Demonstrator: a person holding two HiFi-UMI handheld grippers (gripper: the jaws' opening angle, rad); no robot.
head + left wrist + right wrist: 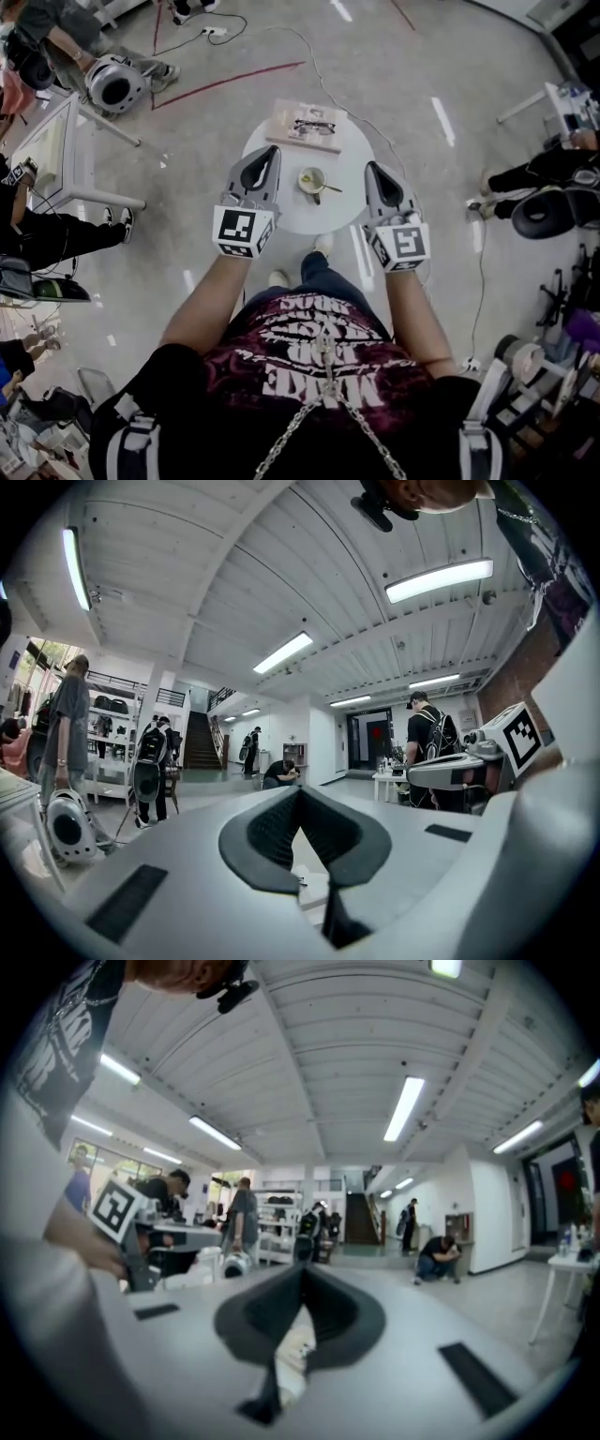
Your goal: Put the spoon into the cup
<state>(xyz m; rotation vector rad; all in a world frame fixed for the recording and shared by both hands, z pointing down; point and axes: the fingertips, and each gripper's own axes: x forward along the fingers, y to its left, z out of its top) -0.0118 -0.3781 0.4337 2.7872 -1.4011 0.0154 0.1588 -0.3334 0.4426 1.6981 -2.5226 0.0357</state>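
A small pale cup (310, 179) stands near the middle of the round white table (281, 211). A spoon (328, 188) rests in it, its handle sticking out to the right. My left gripper (270, 153) is held above the table's left side, left of the cup and apart from it, shut with nothing in it. To the right of the cup, my right gripper (371, 169) is also shut and holds nothing. In the left gripper view the left gripper (300, 792) points level across the room, tips together. The right gripper (303, 1269) in its own view does the same.
A book with a pair of glasses (306, 126) lies at the table's far edge. A white desk (66, 141) stands at the left. Seated people, chairs and floor cables (309, 56) surround the table. My feet (322, 246) are at its near edge.
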